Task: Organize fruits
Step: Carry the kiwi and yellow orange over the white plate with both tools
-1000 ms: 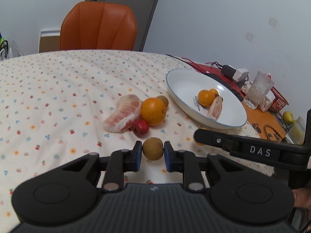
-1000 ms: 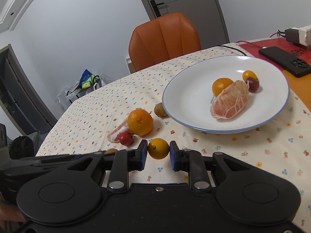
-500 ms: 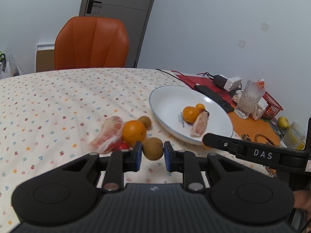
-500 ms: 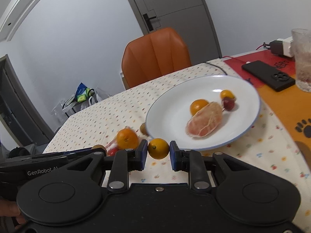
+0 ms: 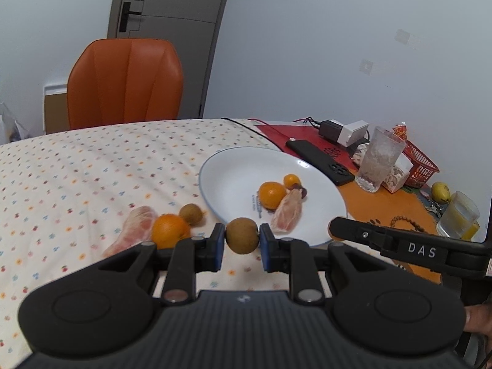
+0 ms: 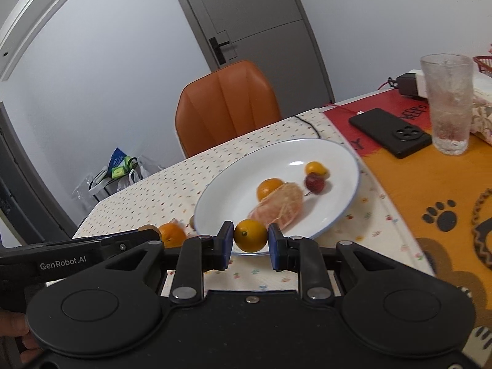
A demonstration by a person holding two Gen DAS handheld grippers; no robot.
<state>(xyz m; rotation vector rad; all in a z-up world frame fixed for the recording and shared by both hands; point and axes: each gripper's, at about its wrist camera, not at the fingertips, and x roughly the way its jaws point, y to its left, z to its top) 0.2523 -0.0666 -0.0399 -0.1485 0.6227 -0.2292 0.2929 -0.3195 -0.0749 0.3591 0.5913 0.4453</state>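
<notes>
My left gripper is shut on a small brown round fruit, held above the tablecloth just before the white plate. My right gripper is shut on a small yellow-orange citrus at the plate's near rim. On the plate lie an orange, a peeled pomelo segment, a red fruit and a small orange fruit. Left of the plate on the cloth rest an orange, a peeled segment and a brown fruit.
A black phone and a tall glass stand right of the plate on red and orange mats. A red basket, a second glass and a charger sit further right. An orange chair stands behind the table.
Both grippers have risen and moved right toward the plate, each keeping its fruit. The loose fruits on the cloth have slid left and lower in both views.
</notes>
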